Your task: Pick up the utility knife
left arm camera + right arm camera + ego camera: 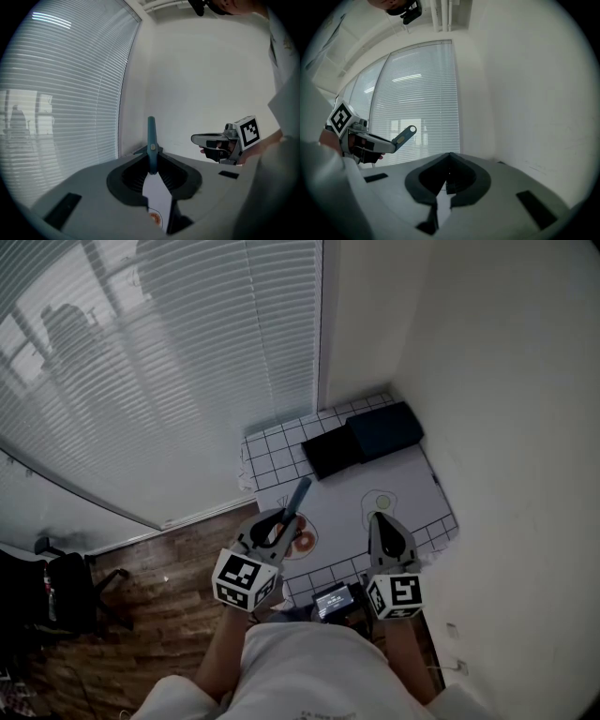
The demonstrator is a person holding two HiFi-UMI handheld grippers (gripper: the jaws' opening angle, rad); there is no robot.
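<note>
I hold a slim teal plastic utility knife (297, 498) in my left gripper (281, 521), centre frame.
The jaws pinch its lower end; the knife juts past them above the white table (412, 486). Right of centre, my right gripper (379, 519) has its jaws pressed together, empty.

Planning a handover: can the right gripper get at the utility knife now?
Probably yes: the utility knife juts clear beyond the left gripper, nothing between; the right gripper must open first.

Slim teal utility knife (151, 133), clamped between left gripper (150, 152) jaws, protruding forward
</note>
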